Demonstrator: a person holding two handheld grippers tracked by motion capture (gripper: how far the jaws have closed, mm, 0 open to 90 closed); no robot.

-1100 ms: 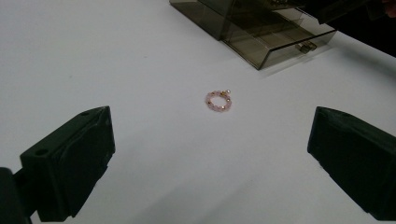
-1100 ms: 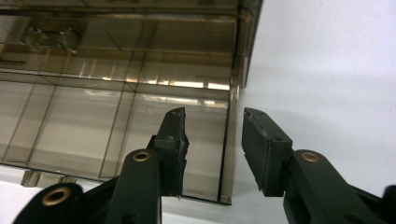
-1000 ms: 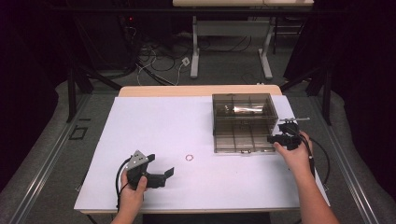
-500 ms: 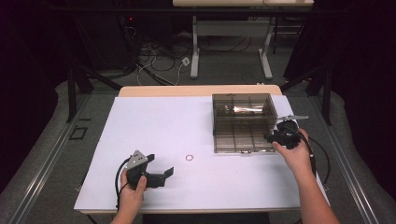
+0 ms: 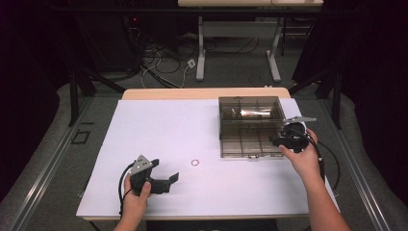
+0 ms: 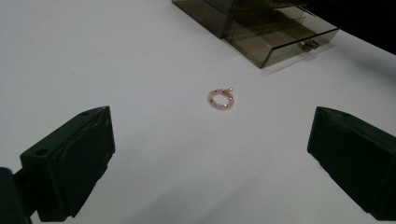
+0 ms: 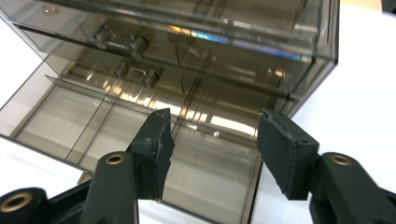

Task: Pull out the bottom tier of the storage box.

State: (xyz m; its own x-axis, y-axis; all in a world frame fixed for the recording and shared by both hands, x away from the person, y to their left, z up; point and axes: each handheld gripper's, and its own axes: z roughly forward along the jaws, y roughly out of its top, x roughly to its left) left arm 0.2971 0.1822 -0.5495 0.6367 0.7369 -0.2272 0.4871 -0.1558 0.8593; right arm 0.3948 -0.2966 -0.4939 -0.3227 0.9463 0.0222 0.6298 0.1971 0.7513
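A smoky clear drawer box (image 5: pixel 249 113) stands at the table's back right, its bottom drawer (image 5: pixel 250 144) pulled out toward me. My right gripper (image 5: pixel 279 141) is at the drawer's right side. In the right gripper view its jaws (image 7: pixel 215 140) have just been opening and hang open over the drawer (image 7: pixel 140 126); the drawer's right wall lies between them, not pressed. A small pink bead ring (image 5: pixel 195 162) lies on the white sheet. My left gripper (image 5: pixel 166 172) rests near the front edge, left of the ring (image 6: pixel 220 99), wide open (image 6: pixel 211 116) and holding nothing.
The white sheet (image 5: pixel 192 125) covers most of the table; a wooden strip (image 5: pixel 202 93) shows at the back. The box (image 6: pixel 261 23) has a small clasp handle (image 6: pixel 308 45) on its drawer. Beyond the table are desk legs (image 5: pixel 199 53) and floor cables (image 5: pixel 163 62).
My right gripper's jaws have spread apart at the drawer's right side, with the hand barely shifting. The left gripper, the ring and the box have not moved.
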